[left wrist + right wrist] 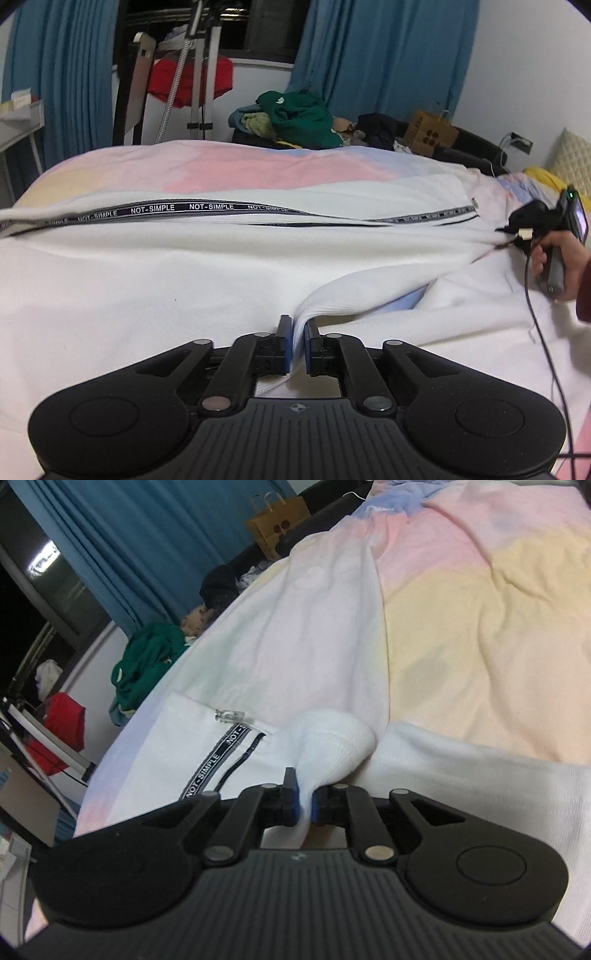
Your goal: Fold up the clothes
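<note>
A white garment (184, 266) with a black "NOT-SIMPLE" stripe (207, 207) lies spread across a bed (229, 166) covered in a pastel pink, yellow and blue sheet. Your left gripper (298, 332) has its fingers pinching a ribbed white fold of the garment at its near edge. Your right gripper (303, 797) has its fingers pinching a bunched white hem at the garment's other end, beside the stripe. From the left camera, your right hand (554, 262) shows at the far right. A green clothes pile (299, 118) sits beyond the bed, before blue curtains (376, 55).
</note>
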`<state>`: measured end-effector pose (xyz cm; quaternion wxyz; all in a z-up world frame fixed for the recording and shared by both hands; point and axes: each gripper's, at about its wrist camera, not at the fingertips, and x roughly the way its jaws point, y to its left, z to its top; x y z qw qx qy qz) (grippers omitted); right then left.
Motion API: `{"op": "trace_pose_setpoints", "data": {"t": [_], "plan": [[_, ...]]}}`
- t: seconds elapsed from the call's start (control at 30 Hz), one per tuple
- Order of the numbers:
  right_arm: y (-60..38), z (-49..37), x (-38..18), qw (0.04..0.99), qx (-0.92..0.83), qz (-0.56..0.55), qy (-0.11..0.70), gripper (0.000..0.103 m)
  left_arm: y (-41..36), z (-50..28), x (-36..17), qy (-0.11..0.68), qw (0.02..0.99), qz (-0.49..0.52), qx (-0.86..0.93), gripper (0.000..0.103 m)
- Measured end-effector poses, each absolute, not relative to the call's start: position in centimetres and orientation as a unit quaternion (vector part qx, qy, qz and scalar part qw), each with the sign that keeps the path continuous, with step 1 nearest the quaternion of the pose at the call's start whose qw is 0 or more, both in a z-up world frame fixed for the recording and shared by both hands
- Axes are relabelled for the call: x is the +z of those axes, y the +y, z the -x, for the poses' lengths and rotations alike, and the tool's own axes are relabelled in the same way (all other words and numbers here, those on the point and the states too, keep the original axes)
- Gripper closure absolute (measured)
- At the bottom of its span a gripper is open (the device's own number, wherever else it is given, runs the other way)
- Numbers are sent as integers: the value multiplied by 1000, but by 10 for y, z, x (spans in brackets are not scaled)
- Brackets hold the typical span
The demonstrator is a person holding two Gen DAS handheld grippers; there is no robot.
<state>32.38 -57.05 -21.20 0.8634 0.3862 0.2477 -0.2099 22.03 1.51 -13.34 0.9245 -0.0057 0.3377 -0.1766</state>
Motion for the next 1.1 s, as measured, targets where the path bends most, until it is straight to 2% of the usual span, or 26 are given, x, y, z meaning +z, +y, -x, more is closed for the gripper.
{"op": "trace_pose_setpoints", "data": {"t": [0.07,0.13,0.2,0.27,0.33,0.57,0.73,1.1], "plan": [[-562,-320,-204,866,-207,-368,268,79,16,-219,-129,336,926,9,-172,80],[-551,-311,-190,882,-200,-324,275,70,18,-216,-118,326,931,9,-162,56],[-541,-288,-177,894,-186,-303,272,45,21,-210,-108,314,937,10,-152,42],[-528,-270,-167,900,-170,-293,274,35,24,-201,-99,306,941,9,-142,35],[-514,-249,-156,905,-155,-285,276,32,31,-190,-91,305,943,16,-132,21],[-491,-187,-128,899,-143,-246,334,32,58,-132,-70,303,946,31,-107,14],[-510,-146,-123,889,-194,-284,303,32,84,-91,-55,280,954,70,-76,5],[-566,-111,-160,808,-394,-336,281,32,119,-69,-61,287,948,138,8,4]]}}
